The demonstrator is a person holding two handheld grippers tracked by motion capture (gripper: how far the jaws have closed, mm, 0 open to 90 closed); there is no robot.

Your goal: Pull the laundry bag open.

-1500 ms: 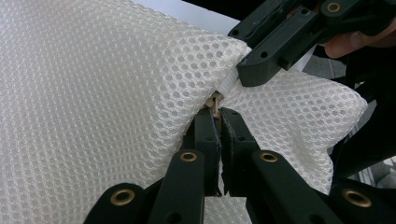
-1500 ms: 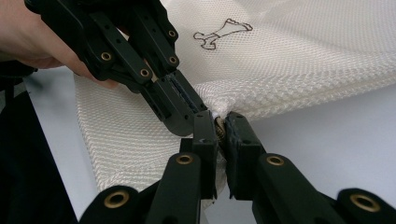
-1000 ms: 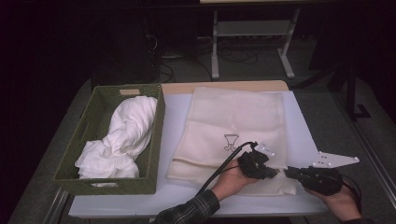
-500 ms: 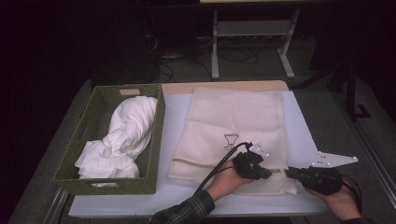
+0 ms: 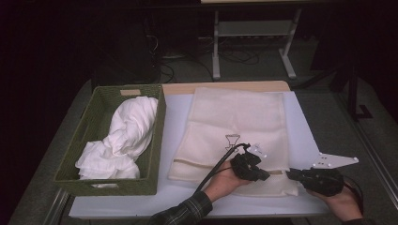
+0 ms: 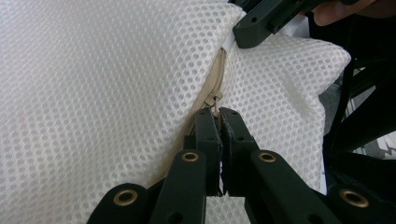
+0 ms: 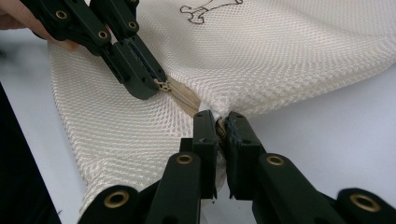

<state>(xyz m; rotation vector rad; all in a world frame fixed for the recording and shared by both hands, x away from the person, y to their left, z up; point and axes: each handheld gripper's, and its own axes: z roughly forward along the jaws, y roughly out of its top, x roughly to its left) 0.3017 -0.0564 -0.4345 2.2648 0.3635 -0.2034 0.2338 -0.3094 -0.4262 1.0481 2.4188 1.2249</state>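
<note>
Left gripper [image 6: 219, 112] clamped on the zipper pull [image 6: 216, 100] of a white mesh bag [image 6: 102, 88]. Right gripper [image 6: 243, 35] pinching the bag's seam farther up.

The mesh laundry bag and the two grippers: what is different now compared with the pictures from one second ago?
The left gripper, shut on the zipper pull, slid slightly leftward along the near edge of the mesh laundry bag. The right gripper stayed in place, clamped on the bag's edge beside the zipper. The green basket and the white cloth in it did not move.
</note>
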